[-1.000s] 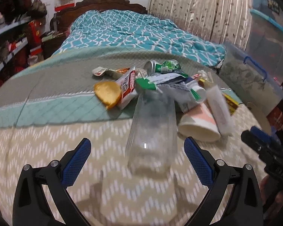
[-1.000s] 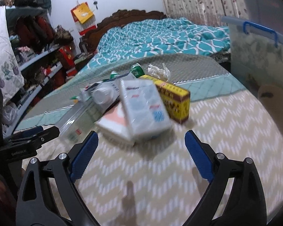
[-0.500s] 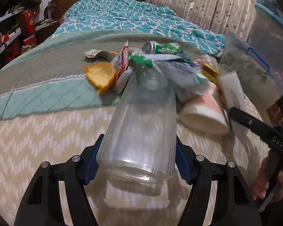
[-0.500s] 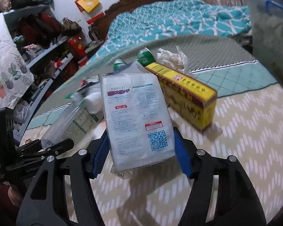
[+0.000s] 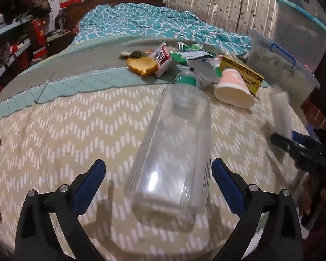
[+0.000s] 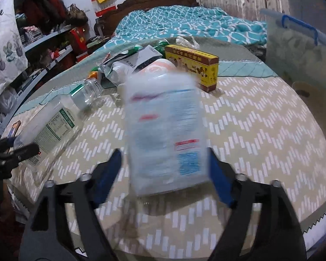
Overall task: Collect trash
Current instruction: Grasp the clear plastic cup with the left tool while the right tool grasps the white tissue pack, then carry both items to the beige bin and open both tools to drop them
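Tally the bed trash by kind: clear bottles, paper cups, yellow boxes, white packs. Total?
clear bottle: 1
paper cup: 1
yellow box: 1
white pack: 1
Total: 4

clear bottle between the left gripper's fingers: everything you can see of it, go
The clear plastic bottle is large, squarish, ribbed at the edges and looks empty. It points base-first at the camera, neck toward the trash pile, above the zigzag bedspread. The right wrist view shows a printed label on one side. The left gripper is opening, and gaps show between both pads and the bottle.
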`<state>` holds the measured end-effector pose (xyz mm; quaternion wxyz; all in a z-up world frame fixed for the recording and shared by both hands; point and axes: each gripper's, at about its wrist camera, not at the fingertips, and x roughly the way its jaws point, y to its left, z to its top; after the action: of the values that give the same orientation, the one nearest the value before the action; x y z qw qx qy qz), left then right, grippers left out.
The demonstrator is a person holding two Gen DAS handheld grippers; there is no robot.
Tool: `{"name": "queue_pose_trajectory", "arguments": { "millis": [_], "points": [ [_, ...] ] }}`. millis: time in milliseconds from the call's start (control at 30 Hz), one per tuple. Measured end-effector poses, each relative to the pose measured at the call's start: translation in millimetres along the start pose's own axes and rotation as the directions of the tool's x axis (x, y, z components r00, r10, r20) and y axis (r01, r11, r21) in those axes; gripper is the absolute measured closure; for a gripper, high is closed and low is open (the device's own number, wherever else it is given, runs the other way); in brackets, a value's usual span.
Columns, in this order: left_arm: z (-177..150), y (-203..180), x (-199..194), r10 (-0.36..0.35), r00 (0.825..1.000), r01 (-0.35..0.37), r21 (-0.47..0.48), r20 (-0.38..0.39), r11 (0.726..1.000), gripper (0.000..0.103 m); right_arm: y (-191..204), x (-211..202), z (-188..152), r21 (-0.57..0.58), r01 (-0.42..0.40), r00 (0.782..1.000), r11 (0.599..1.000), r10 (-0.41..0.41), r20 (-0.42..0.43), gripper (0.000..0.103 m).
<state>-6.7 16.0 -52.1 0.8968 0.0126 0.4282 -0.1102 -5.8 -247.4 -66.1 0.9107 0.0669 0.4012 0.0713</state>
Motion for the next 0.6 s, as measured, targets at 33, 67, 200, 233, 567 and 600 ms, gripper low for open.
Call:
{"name": "queue_pose_trajectory", "arguments": {
  "millis": [33,67,200,233,567,600],
  "points": [
    [2.1,-2.6,5.5,0.031,0.999,-0.031,0.004,-0.007,1.0,0.008,0.1,1.3,0.5,-0.001,-0.004,1.0,1.0,0.004,0.0,0.011],
    [4.2,-5.1,12.7,0.051,0.998,-0.051,0.004,-0.03,0.999,0.008,0.5,3.3,2.1,-0.003,-0.006,1.0,1.0,0.006,-0.002,0.011],
    [5.0,-2.6,25.0,0.001,0.996,-0.004,-0.03,-0.084,1.0,0.032,-6.8,11.1,7.3,0.041,-0.025,0.999,0.999,0.026,-0.033,0.011],
    [4.2,-2.1,22.5,0.006,0.997,-0.008,-0.027,-0.075,1.0,0.033,-13.0,11.7,7.4,0.072,-0.044,0.998,0.996,0.047,-0.039,0.011],
    [1.7,1.7,-41.6,-0.207,0.977,0.208,-0.02,0.057,0.978,0.041,-30.0,0.8,1.9,0.147,-0.114,0.993,0.983,0.115,-0.001,0.044],
    [3.8,-2.8,-45.9,-0.233,0.97,0.234,-0.008,0.065,0.972,0.041,-33.4,-3.7,-1.2,0.161,-0.125,0.992,0.979,0.124,0.013,0.044]
  ]
}}
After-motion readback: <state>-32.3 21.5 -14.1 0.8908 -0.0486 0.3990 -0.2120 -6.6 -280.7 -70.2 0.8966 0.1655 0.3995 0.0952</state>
